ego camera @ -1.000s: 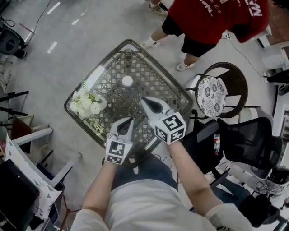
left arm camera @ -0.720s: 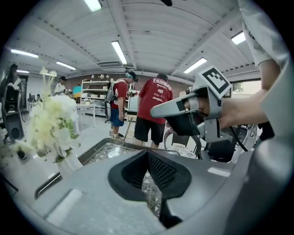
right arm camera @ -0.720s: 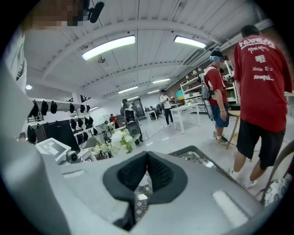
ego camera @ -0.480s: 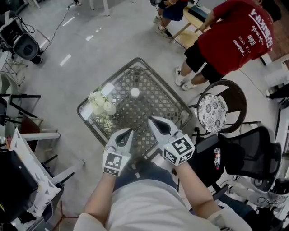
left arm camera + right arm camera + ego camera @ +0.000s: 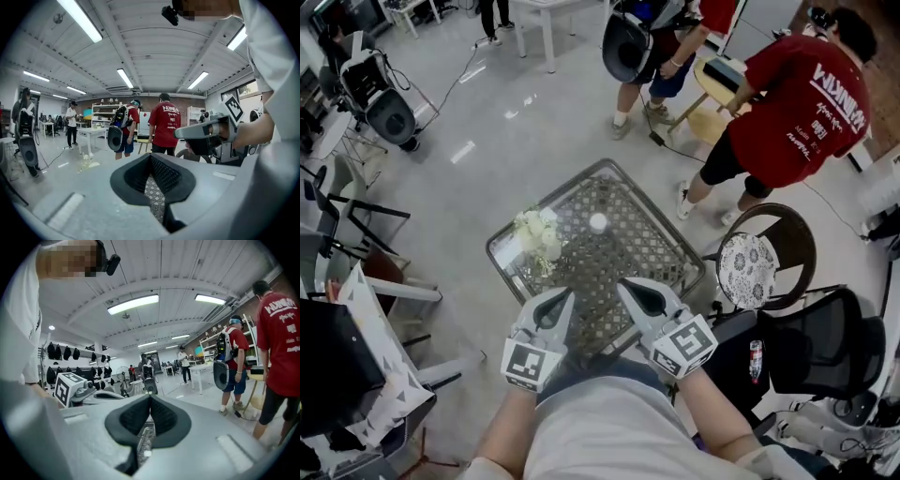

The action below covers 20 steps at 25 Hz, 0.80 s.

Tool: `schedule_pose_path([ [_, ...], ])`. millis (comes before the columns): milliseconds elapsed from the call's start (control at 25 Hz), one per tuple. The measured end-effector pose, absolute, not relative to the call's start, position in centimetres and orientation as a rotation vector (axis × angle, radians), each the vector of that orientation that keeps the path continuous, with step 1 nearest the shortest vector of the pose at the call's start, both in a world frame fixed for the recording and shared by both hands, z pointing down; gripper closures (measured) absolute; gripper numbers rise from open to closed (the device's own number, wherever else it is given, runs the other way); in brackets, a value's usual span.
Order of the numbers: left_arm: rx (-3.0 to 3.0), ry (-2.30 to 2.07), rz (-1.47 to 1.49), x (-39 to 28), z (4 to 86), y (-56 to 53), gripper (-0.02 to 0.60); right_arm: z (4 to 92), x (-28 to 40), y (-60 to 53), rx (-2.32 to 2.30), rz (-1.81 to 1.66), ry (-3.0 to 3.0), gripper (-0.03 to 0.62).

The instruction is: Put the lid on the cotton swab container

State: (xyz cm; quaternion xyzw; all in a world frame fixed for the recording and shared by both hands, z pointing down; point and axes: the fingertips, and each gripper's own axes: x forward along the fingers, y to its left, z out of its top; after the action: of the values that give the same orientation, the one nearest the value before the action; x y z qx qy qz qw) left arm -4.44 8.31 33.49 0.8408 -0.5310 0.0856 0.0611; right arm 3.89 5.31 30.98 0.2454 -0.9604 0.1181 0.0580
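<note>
A small round white container (image 5: 598, 222) stands on the far half of a glass-topped lattice table (image 5: 652, 246); whether it wears a lid I cannot tell. Both grippers hover near my body over the table's near corner, well short of it. My left gripper (image 5: 563, 298) is shut and empty, and so is the right gripper (image 5: 625, 286). In the left gripper view the jaws (image 5: 151, 158) meet with only table lattice showing below them. The right gripper view shows its jaws (image 5: 150, 399) closed too, with a white speck (image 5: 144, 453) far below.
A bunch of white flowers (image 5: 539, 236) lies on the table's left side. A round chair with a patterned cushion (image 5: 748, 269) and a black office chair (image 5: 820, 342) stand to the right. People (image 5: 802, 103) stand behind the table. A speaker (image 5: 394, 117) sits far left.
The head view has tilted up, so the table sits lower and smaller and more of the room shows. Both grippers stay shut, side by side near my body.
</note>
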Motion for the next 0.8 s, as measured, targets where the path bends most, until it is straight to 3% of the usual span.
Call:
schedule_pose_path([
  [800,2.511,-1.739,0.112,-8.4,25.4,11.6,0.574,26.7,5.0,8.9,0.643,0.263,-3.021,0.591],
])
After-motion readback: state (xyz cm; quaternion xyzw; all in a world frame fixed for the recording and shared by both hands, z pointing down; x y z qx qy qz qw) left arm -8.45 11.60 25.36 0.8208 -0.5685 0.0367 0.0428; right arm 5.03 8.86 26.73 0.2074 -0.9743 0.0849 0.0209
